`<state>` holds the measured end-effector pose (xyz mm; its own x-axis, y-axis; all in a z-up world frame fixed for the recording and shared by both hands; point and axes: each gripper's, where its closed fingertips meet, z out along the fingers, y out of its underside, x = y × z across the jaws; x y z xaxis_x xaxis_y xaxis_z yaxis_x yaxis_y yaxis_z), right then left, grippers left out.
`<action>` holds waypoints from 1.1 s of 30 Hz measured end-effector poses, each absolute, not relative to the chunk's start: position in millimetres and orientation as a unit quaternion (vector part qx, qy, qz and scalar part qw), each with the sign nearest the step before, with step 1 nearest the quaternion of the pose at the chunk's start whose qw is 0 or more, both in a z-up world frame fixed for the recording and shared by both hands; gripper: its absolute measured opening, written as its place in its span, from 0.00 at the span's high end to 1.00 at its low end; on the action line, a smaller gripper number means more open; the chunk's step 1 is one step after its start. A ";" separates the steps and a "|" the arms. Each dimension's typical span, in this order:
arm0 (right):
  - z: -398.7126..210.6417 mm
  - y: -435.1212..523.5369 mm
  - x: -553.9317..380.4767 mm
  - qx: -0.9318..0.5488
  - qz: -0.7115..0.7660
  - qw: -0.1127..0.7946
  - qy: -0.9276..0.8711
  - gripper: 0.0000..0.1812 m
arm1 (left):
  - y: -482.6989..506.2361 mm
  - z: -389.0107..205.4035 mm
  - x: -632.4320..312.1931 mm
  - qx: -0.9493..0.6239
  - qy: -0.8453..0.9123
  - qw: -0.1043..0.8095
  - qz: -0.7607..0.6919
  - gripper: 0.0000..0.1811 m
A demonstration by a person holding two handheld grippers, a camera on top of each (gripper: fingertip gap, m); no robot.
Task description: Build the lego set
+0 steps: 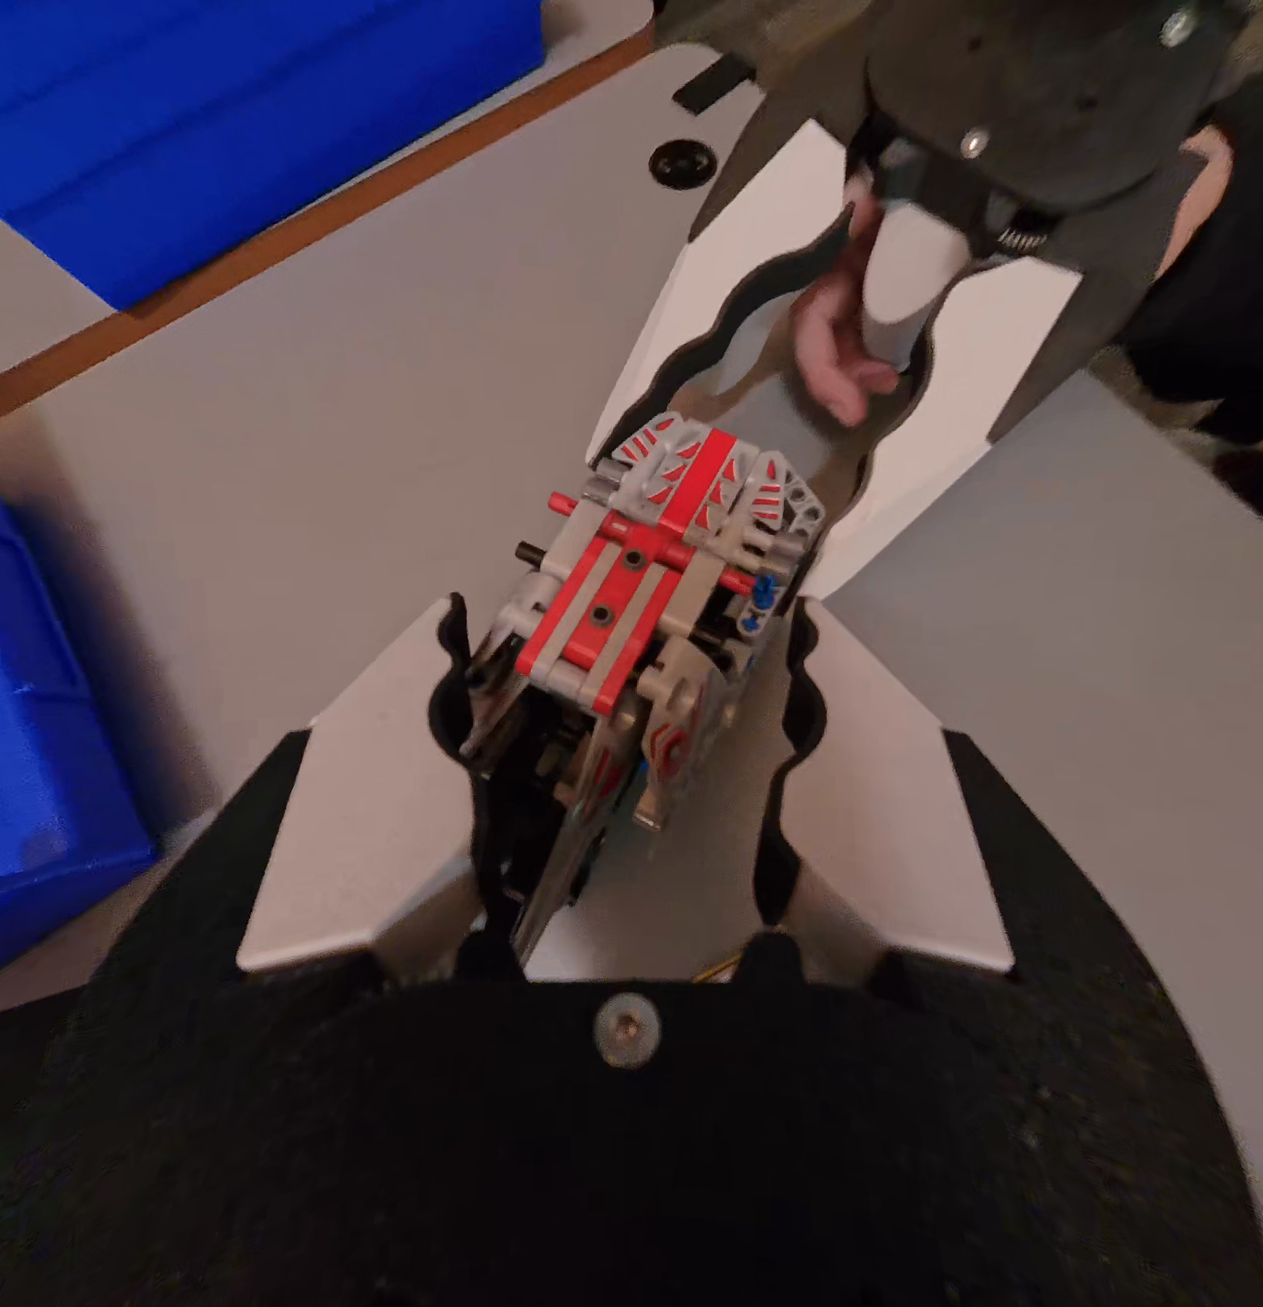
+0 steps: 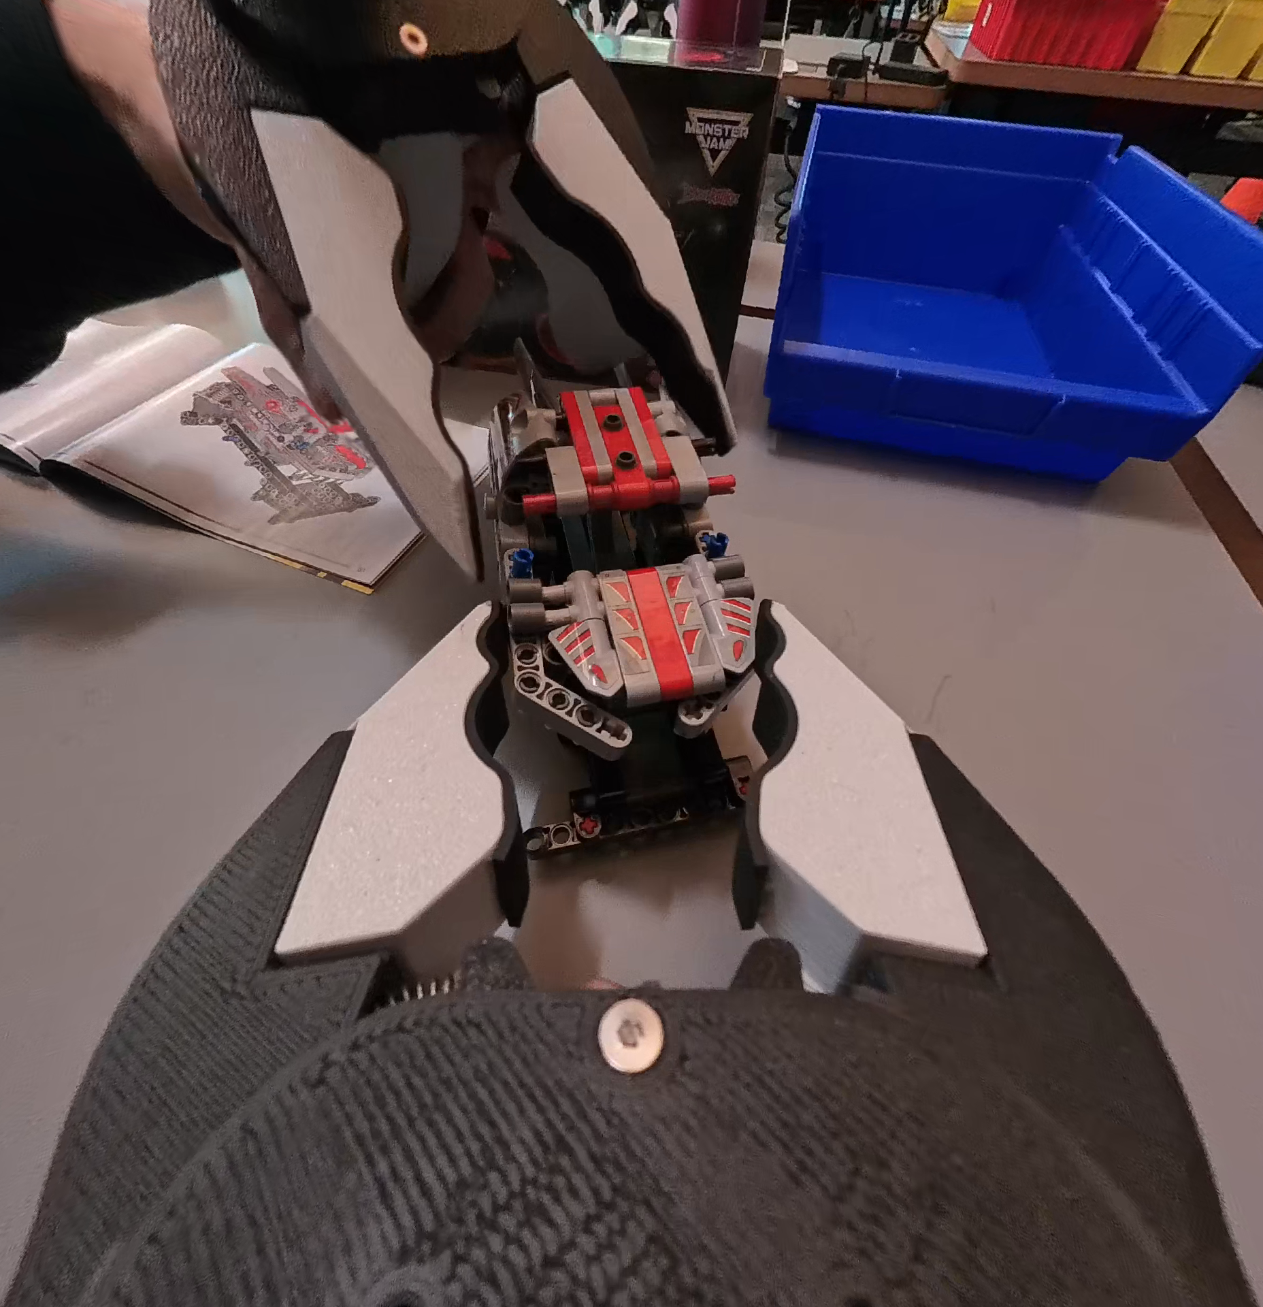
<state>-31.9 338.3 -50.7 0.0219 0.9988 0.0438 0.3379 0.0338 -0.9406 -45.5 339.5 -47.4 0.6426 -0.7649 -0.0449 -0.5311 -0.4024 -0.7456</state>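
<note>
A red, grey and black lego vehicle (image 1: 593, 622) stands on the grey table, held from both ends. In the left wrist view my left gripper (image 1: 625, 629) is closed around its near part, with the pads against its sides. My right gripper (image 1: 728, 470) comes in from the top and clamps the far striped hood. In the right wrist view the vehicle (image 2: 657, 658) sits hood-first between my right gripper's (image 2: 629, 619) pads. My left gripper (image 2: 600, 506) reaches down from the upper left around the roof section. The vehicle's underside is hidden.
An open instruction booklet (image 2: 261, 460) lies on the table to the left. A black box (image 2: 706, 177) stands behind the vehicle. An empty blue bin (image 2: 1003, 318) sits at the right. Blue bins (image 1: 190, 141) also line the far table edge. A hand (image 1: 834, 353) holds the right gripper.
</note>
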 end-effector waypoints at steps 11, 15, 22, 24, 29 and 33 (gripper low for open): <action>-48.8 336.0 -32.9 -0.577 0.411 0.410 -0.575 0.59 | 341.4 -49.5 -45.9 -0.815 0.411 0.388 -0.128 0.54; -49.4 337.4 -32.4 -0.577 0.407 0.405 -0.581 0.60 | 341.5 -49.4 -45.8 -0.812 0.411 0.394 -0.126 0.54; -50.5 339.3 -32.6 -0.570 0.404 0.410 -0.586 0.62 | 342.4 -48.8 -46.2 -0.807 0.410 0.405 -0.129 0.54; -50.4 339.4 -32.5 -0.570 0.406 0.408 -0.586 0.62 | 342.4 -48.9 -46.3 -0.807 0.410 0.405 -0.128 0.54; -50.3 339.5 -32.5 -0.571 0.408 0.407 -0.585 0.62 | 342.7 -48.2 -46.2 -0.804 0.411 0.411 -0.128 0.54; -50.6 339.7 -32.3 -0.571 0.410 0.405 -0.585 0.62 | 342.8 -48.1 -46.0 -0.801 0.412 0.416 -0.127 0.54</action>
